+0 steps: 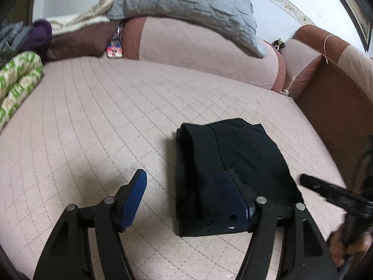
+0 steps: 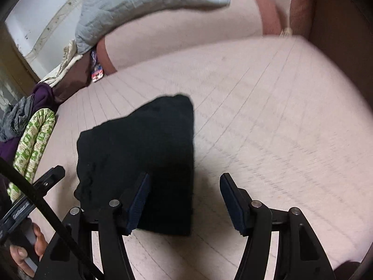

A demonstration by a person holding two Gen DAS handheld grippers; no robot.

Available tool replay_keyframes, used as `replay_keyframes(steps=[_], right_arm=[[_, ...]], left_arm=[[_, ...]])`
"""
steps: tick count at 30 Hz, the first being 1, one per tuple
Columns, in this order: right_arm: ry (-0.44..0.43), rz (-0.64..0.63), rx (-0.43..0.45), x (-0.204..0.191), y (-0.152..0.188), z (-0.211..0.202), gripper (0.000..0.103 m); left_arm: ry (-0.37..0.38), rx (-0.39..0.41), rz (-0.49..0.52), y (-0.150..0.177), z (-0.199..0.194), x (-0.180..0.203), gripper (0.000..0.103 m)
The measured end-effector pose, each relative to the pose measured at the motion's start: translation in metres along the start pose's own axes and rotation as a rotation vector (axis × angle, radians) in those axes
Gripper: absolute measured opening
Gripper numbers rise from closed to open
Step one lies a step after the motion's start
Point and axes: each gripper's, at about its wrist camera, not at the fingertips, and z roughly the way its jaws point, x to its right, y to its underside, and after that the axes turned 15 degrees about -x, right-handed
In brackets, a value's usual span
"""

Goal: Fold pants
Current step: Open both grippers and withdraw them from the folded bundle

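Note:
The black pants [image 1: 223, 170] lie folded into a compact rectangle on the pink quilted sofa seat [image 1: 105, 121]. My left gripper [image 1: 186, 182] is open and empty, just above the pants' near left edge, its right finger over the fabric. In the right wrist view the pants [image 2: 144, 149] lie left of centre. My right gripper [image 2: 184, 184] is open and empty, hovering over their near right edge. The right gripper also shows in the left wrist view [image 1: 331, 193] at the right edge, held in a hand.
A grey quilted pillow [image 1: 186, 4] rests on the pink backrest [image 1: 198, 51]. A green patterned cloth [image 1: 16, 84] and purple clothes [image 1: 39, 35] lie at the left. A brown armrest [image 1: 326, 93] bounds the seat on the right.

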Motion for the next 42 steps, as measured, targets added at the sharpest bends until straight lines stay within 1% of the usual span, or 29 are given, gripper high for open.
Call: replay_keyframes(steps=[4,6,7,10,14,15,17,18,20,22,25,27,30,32,35,36,38,40,42], right_arm=[[0.023,0.061,0.078,0.014,0.03,-0.029,0.071],[0.045,0.081,0.099,0.022,0.042,-0.037,0.073],[0.062,0.084,0.107,0.025,0.047,-0.041,0.073],[0.108,0.108,0.131,0.037,0.058,-0.045,0.074],[0.08,0.143,0.113,0.041,0.06,-0.037,0.074],[0.079,0.136,0.111,0.039,0.06,-0.036,0.074],[0.091,0.103,0.128,0.028,0.064,-0.036,0.074],[0.097,0.09,0.134,0.025,0.066,-0.035,0.075],[0.111,0.055,0.149,0.012,0.068,-0.034,0.077],[0.121,0.032,0.157,0.002,0.068,-0.032,0.079],[0.128,-0.009,0.178,-0.013,0.07,-0.029,0.079],[0.141,-0.041,0.185,-0.022,0.072,-0.027,0.08],[0.174,-0.093,0.188,-0.035,0.073,-0.022,0.08],[0.187,-0.107,0.193,-0.037,0.075,-0.022,0.08],[0.193,-0.106,0.203,-0.038,0.075,-0.023,0.082],[0.191,-0.104,0.204,-0.038,0.075,-0.023,0.082],[0.183,-0.102,0.2,-0.037,0.073,-0.022,0.083],[0.179,-0.11,0.19,-0.039,0.074,-0.019,0.083],[0.183,-0.121,0.184,-0.041,0.075,-0.016,0.083]], left_arm=[[-0.091,0.065,0.048,0.006,-0.006,0.012,0.069],[-0.109,0.088,0.046,0.006,-0.009,0.016,0.074],[-0.121,0.109,0.037,0.007,-0.012,0.017,0.075],[-0.168,0.205,0.036,0.015,-0.03,0.022,0.083],[-0.245,0.354,0.046,0.028,-0.057,0.033,0.093],[-0.257,0.384,0.042,0.03,-0.062,0.034,0.098],[-0.279,0.456,0.026,0.037,-0.077,0.037,0.103],[-0.285,0.486,0.016,0.041,-0.083,0.038,0.103],[-0.304,0.518,0.001,0.046,-0.093,0.038,0.103],[-0.322,0.523,-0.02,0.053,-0.101,0.036,0.103],[-0.303,0.506,-0.048,0.062,-0.105,0.028,0.103],[-0.306,0.5,-0.056,0.064,-0.103,0.025,0.103],[-0.316,0.476,-0.056,0.061,-0.095,0.022,0.103],[-0.32,0.463,-0.061,0.06,-0.091,0.021,0.103],[-0.334,0.482,-0.043,0.064,-0.088,0.023,0.103],[-0.327,0.474,-0.034,0.064,-0.088,0.024,0.103],[-0.3,0.43,-0.004,0.062,-0.083,0.026,0.103],[-0.305,0.375,0.013,0.059,-0.074,0.029,0.103],[-0.289,0.3,0.023,0.057,-0.063,0.03,0.103]])
